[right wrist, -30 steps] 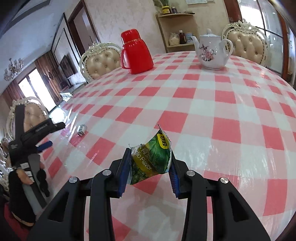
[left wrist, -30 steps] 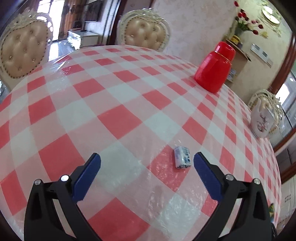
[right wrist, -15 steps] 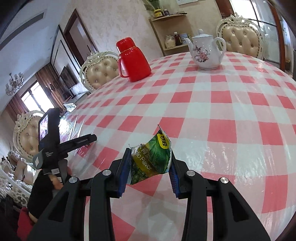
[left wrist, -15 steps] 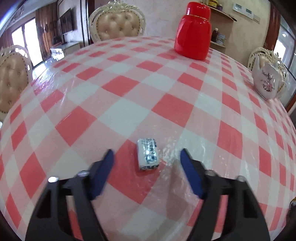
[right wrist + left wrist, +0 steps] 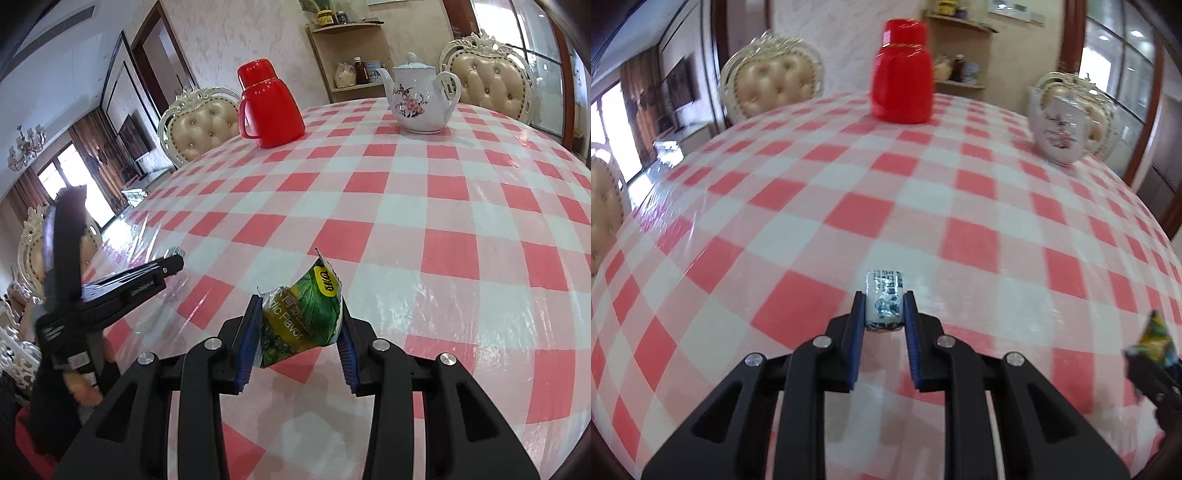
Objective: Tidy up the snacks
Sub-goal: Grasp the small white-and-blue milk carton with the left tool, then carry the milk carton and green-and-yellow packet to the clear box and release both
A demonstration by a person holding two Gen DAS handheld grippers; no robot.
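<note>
A small white candy with blue print (image 5: 884, 302) sits between the blue pads of my left gripper (image 5: 884, 308), which is shut on it just above the red-and-white checked tablecloth (image 5: 849, 206). My right gripper (image 5: 300, 325) is shut on a green snack packet (image 5: 303, 314) with yellow lettering, held upright over the cloth. That packet (image 5: 1154, 341) shows at the right edge of the left wrist view. The left gripper (image 5: 173, 264) reaches in from the left in the right wrist view, with the candy hidden at its tip.
A red thermos jug (image 5: 267, 107) and a white flowered teapot (image 5: 419, 98) stand at the far side of the table. Cream tufted chairs (image 5: 201, 123) ring it, and a corner shelf (image 5: 347, 55) with jars stands behind. A person's hand (image 5: 83, 387) holds the left gripper.
The left gripper slid over to the candy, rolled level and closed its jaws onto it. The right gripper kept still with the green packet.
</note>
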